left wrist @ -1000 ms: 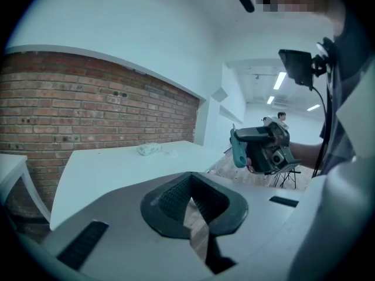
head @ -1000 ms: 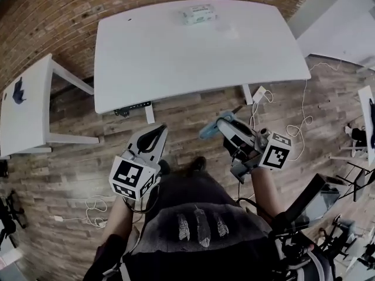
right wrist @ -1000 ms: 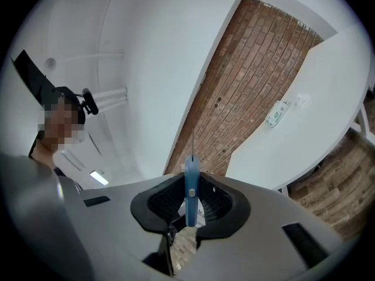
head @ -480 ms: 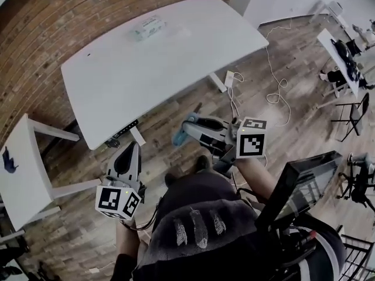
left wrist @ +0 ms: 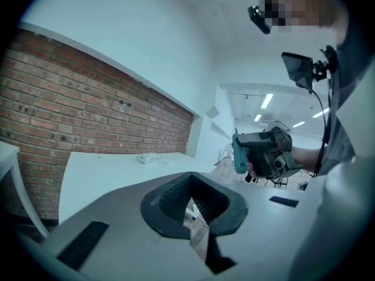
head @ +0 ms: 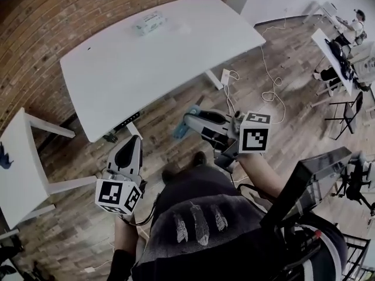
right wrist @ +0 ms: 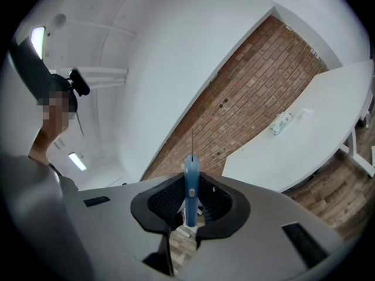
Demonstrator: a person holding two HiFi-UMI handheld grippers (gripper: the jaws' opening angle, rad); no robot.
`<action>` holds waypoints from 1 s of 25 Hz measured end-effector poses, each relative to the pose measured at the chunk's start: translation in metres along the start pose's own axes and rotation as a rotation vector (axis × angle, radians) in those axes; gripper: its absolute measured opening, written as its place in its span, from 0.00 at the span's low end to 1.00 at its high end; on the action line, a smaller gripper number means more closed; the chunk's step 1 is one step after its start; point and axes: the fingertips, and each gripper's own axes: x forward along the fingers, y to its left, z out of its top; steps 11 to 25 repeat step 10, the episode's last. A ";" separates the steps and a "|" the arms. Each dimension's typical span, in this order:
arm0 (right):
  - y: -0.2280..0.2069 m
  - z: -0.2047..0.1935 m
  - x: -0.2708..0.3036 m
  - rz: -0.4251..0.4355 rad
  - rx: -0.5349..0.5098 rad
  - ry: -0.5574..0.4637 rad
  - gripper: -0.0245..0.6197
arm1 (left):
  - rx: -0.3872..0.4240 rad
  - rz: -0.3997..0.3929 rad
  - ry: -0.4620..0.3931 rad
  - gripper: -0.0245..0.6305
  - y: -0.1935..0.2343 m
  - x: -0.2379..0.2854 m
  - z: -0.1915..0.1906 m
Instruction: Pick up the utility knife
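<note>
Head view: the white table has swung up and left in frame over the last second, and it now sits well ahead of both sets of tips. Neither tool is over it; both hang above the wood floor.

The left gripper has its jaws pressed together with nothing between them (idle, it looks like). The right gripper is part-way closed and clamped on the utility knife, the same hold as in both earlier frames. The knife is off any surface and carried clear of the table, so I judge the pickup done.

The knife is a slim blue-teal handle that pokes out past the right tips. In the right gripper view it stands edge-on and upright between the pads, with a small slider button on its spine. A thin dark line runs on past its nose; it may be the blade, but I can't tell.

A small packet lies on the table's far side, well beyond the tips.
</note>
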 end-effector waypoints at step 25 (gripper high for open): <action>-0.024 -0.007 0.010 0.008 0.042 0.056 0.15 | -0.056 0.103 0.028 0.03 0.015 -0.007 -0.013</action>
